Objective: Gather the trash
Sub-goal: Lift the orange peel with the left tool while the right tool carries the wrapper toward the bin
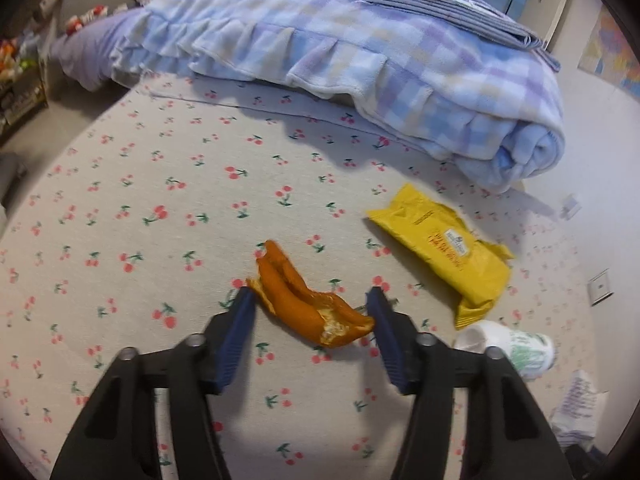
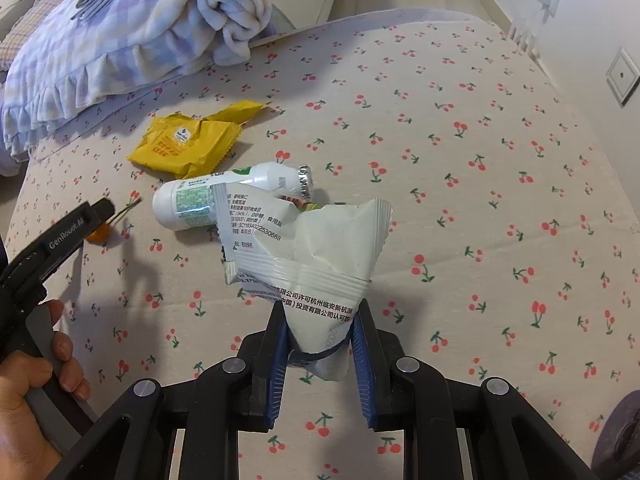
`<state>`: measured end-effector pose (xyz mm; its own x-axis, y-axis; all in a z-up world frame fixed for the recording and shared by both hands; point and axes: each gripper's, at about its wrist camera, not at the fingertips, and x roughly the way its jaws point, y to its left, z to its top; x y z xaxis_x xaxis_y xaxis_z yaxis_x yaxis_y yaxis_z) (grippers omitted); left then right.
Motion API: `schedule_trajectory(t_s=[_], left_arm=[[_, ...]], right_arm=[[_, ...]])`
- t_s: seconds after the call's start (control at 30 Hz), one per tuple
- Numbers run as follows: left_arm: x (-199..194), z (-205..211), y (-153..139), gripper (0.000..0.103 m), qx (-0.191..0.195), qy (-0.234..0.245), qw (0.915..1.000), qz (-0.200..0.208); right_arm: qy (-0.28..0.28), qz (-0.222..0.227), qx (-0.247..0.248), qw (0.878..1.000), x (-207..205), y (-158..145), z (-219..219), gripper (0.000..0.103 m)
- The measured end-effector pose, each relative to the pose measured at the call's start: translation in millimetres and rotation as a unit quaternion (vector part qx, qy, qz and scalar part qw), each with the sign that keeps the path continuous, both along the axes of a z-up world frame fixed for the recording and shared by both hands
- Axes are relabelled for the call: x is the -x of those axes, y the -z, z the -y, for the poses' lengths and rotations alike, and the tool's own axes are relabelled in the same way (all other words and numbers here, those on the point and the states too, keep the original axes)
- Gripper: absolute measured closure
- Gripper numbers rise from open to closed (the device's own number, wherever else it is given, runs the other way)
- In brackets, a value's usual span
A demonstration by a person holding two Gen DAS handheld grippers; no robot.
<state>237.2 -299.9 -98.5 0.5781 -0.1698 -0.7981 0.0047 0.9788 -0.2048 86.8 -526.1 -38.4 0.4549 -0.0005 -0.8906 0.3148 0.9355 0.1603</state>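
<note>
An orange peel (image 1: 304,304) lies on the cherry-print bed sheet (image 1: 160,184). My left gripper (image 1: 311,300) is open with its blue pads on either side of the peel, low over the sheet. A yellow snack wrapper (image 1: 444,252) lies to the right of it, and a white bottle (image 1: 516,348) lies on its side nearer me. My right gripper (image 2: 320,320) is shut on a white snack wrapper (image 2: 316,252), held above the sheet. Behind it lie the white bottle (image 2: 224,196) and the yellow wrapper (image 2: 184,144). The left gripper (image 2: 60,236) shows at the left edge.
A folded blue-and-purple checked blanket (image 1: 360,60) lies along the far side of the bed, with folded cloth (image 1: 440,4) on top. A wall (image 2: 592,32) with a socket plate (image 2: 622,76) is to the right. Crumpled printed paper (image 1: 576,412) lies at the bed's right edge.
</note>
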Motion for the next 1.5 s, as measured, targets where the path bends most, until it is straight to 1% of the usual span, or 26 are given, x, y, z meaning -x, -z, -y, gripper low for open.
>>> schedule_trajectory(t_s=[0.03,0.07,0.1,0.13,0.23,0.33,0.4,0.47,0.6,0.67,0.83,1.0,1.13,1.3,1.5], left_arm=[[1,0,0,0.059,-0.008,-0.001,1.0,0.0],[3,-1,0,0.063,-0.013,0.001,0.9999,0.001],[5,-2,0,0.073,-0.017,0.002,0.9999,0.0],[6,-3,0,0.079,-0.021,0.005,0.9998,-0.001],[10,-8,0,0.084,-0.003,0.015,0.9999,-0.007],[11,-15,0,0.086,0.026,0.032,0.9989,-0.024],[12,-23,1,0.087,0.055,0.04,0.9969,-0.039],[15,-30,0,0.087,0.074,0.041,0.9951,-0.05],[24,-44,-6,0.088,0.1,0.041,0.9922,-0.061],[28,-48,-11,0.088,0.105,0.043,0.9917,-0.062],[39,-61,-26,0.088,0.097,0.05,0.9924,-0.057],[46,-88,-39,0.088,0.081,0.047,0.9941,-0.055],[49,-119,-49,0.088,0.071,0.034,0.9955,-0.052],[52,-165,-63,0.088,0.049,0.016,0.9979,-0.038],[56,-218,-71,0.088,0.028,-0.009,0.9991,-0.031]], right_arm=[[0.001,0.0,-0.001,1.0,0,0,1,0.077],[0.001,0.0,-0.001,1.0,0,0,1,0.077],[0.002,0.0,-0.001,1.0,1,0,2,0.077],[0.003,0.0,-0.001,1.0,1,-1,2,0.077],[0.002,0.005,-0.001,1.0,3,-5,1,0.077],[0.0,0.013,0.0,1.0,6,-10,-1,0.077],[0.002,0.017,-0.001,1.0,7,-13,-1,0.077],[0.004,0.019,-0.005,1.0,7,-15,-1,0.077],[0.004,0.022,-0.014,1.0,6,-17,-5,0.077],[0.003,0.025,-0.017,1.0,6,-20,-8,0.077],[-0.003,0.034,-0.019,0.999,2,-27,-21,0.077],[-0.018,0.044,-0.025,0.999,-6,-34,-43,0.077],[-0.038,0.05,-0.022,0.998,-14,-40,-68,0.077],[-0.065,0.057,-0.023,0.996,-25,-45,-103,0.077],[-0.098,0.061,-0.022,0.993,-36,-45,-145,0.077]])
